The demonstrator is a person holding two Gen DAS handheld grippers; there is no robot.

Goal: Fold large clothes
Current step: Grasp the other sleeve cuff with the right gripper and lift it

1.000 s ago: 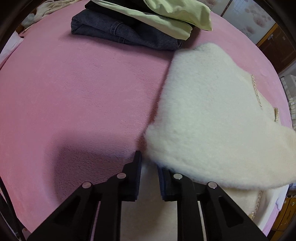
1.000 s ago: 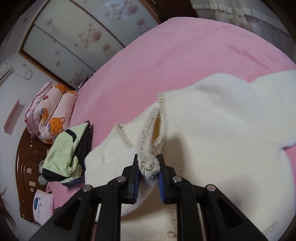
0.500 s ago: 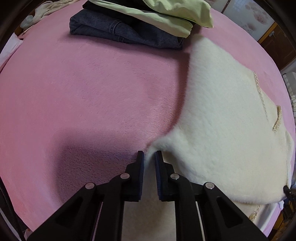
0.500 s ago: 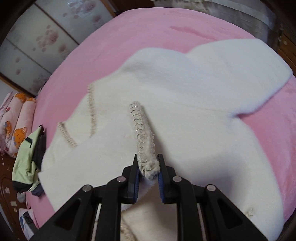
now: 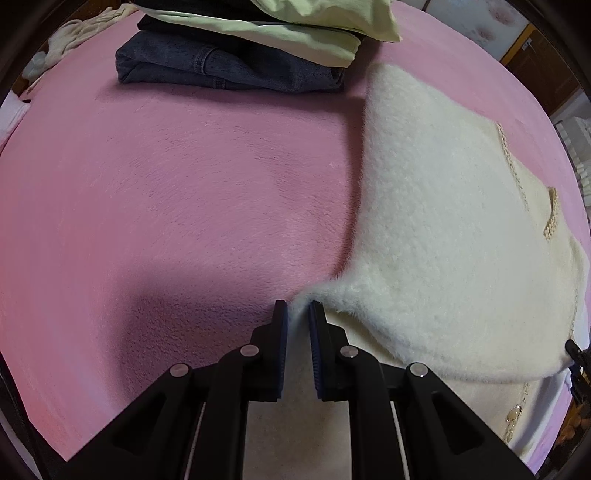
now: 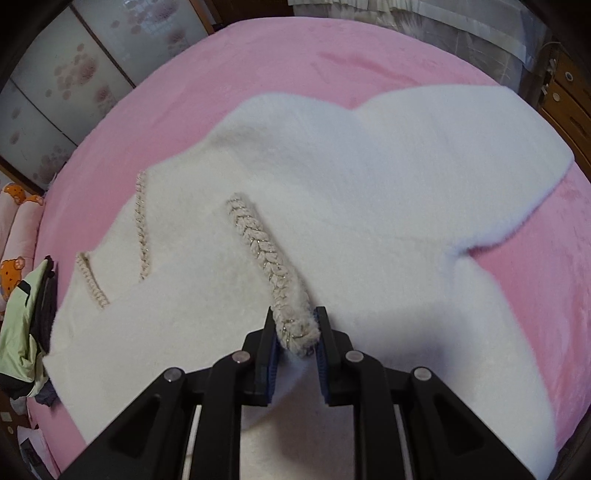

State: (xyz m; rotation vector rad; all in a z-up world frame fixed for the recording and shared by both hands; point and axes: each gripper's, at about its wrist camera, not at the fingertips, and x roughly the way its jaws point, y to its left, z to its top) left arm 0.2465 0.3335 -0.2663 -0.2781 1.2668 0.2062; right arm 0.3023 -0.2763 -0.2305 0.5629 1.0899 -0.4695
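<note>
A fluffy cream jacket (image 5: 443, 229) with braided trim lies on the pink bed (image 5: 166, 206), one side folded over the body. My left gripper (image 5: 298, 312) is shut on the jacket's folded edge at its left corner. In the right wrist view the jacket (image 6: 369, 192) spreads flat, a sleeve reaching to the right. My right gripper (image 6: 295, 319) is shut on the braided trim edge (image 6: 266, 251), held low over the jacket.
A pile of folded clothes, dark jeans (image 5: 221, 66) under a light green garment (image 5: 295, 29), sits at the far side of the bed, also seen at left in the right wrist view (image 6: 26, 314). Teddy-bear pillows (image 6: 18, 229) lie beyond. Wardrobe doors (image 6: 74, 85) stand behind.
Both grippers carried the jacket's edge over and down, laying the lifted flap flat on the bed. The right gripper's trim went from raised to resting low on the jacket.
</note>
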